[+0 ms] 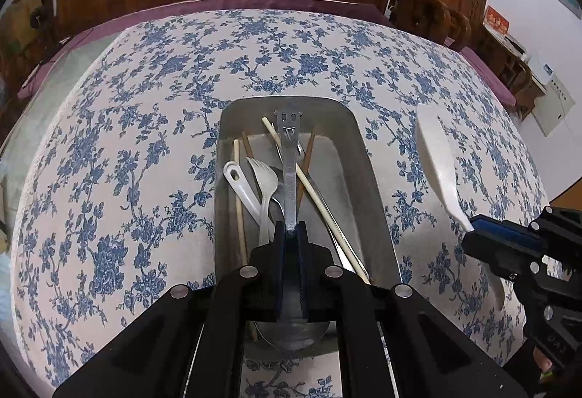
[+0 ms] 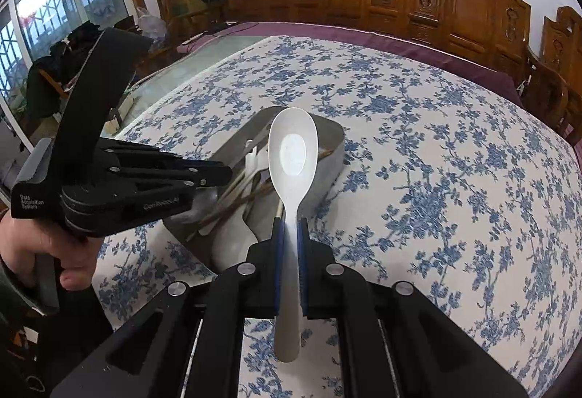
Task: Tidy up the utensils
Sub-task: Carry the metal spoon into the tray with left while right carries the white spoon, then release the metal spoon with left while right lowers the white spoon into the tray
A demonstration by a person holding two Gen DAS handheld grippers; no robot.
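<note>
Left wrist view: my left gripper (image 1: 290, 234) has its fingers closed on the stem of a metal spoon with a smiling-face handle (image 1: 289, 158), held over the metal tray (image 1: 367, 187) on the counter (image 1: 145, 143). The tray holds a white fork (image 1: 265, 187), a white looped-handle utensil (image 1: 236, 179), pale and dark chopsticks (image 1: 316, 194) and further metal pieces, all crossing one another. Risk, as I judge it: the spoon's bowl sits low behind my fingers and could catch the tray's near rim or the chopsticks and twist in the grip.

Right wrist view: my right gripper (image 2: 290, 234) is clamped on the handle of a white rice spoon (image 2: 293, 158), carried above the tray's near corner, clear of the contents. The grip sits mid-handle with the wide head far forward, so it may pivot or slip. Both grippers converge on one tray, and their bodies could collide.
</note>
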